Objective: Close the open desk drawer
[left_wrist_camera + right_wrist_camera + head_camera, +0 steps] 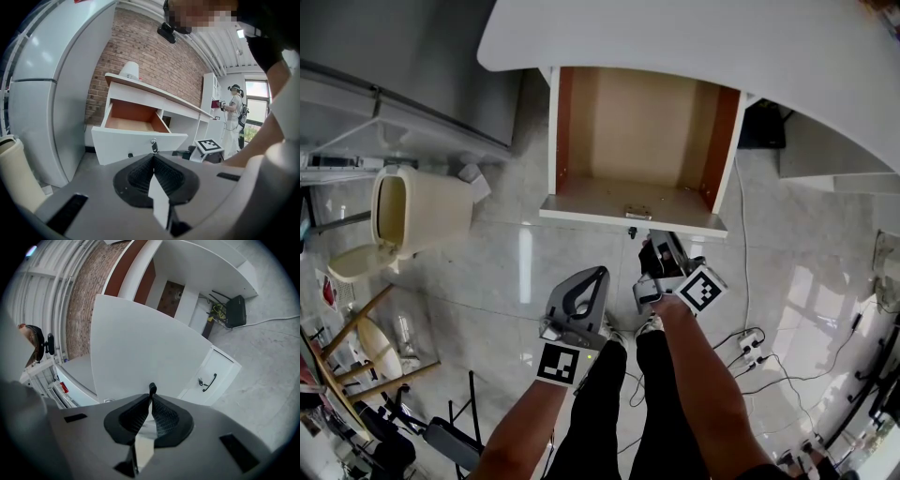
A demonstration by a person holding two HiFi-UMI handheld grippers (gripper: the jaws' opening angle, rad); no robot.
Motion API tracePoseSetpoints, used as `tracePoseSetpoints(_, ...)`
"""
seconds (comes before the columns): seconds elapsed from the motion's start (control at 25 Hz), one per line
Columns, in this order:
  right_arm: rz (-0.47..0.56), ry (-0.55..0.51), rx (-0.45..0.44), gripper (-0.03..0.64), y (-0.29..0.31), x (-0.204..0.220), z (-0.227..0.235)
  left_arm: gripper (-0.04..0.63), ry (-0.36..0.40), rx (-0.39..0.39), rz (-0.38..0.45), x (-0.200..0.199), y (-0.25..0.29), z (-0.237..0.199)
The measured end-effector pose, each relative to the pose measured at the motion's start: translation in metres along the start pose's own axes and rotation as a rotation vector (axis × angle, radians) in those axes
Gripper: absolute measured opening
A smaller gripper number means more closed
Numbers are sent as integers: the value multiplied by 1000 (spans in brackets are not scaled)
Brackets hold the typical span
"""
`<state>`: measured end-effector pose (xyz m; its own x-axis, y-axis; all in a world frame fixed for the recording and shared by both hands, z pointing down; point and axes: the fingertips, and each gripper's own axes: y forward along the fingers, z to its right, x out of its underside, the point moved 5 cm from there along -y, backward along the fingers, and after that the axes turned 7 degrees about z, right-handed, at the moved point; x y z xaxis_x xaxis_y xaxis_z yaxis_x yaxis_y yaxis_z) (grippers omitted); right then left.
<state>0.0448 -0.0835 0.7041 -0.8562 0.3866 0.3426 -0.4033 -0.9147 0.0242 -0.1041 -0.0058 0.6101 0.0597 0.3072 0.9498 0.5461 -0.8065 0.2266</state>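
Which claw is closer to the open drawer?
Right. The right claw is up against the drawer front, pinching a small black tab there. The left claw hangs back, clear of it.

Glossy pale tiled floor [516, 272] — cream bin [422, 211] at left, power strip [751, 345] at right

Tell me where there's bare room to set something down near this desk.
The open drawer is empty inside, and the tiled floor between the beige bin and the drawer front is bare. On the right, cables and a power strip crowd the floor; chairs crowd the lower left.
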Motion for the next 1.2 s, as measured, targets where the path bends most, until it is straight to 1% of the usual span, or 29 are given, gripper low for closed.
tracePoseSetpoints(0.16,4,2,-19,41,0,-3,-6,8,0,5,2,-1,2,3)
tracePoseSetpoints(0.36,24,42,-31,41,-1,-6,-14,8,-3,0,-1,-3,3,4)
tracePoseSetpoints(0.6,45,45,-57,41,1,-15,-28,8,-3,-7,2,-7,5,3)
tracePoseSetpoints(0.88,63,72,-63,41,4,-21,-42,8,-3,-13,10,-11,6,0)
tracePoseSetpoints(1.08,70,82,-28,41,4,-22,-45,8,-4,-21,16,-16,7,-2)
tracePoseSetpoints(1.2,86,89,-45,41,5,-24,-49,8,-4,-25,19,-19,8,-4)
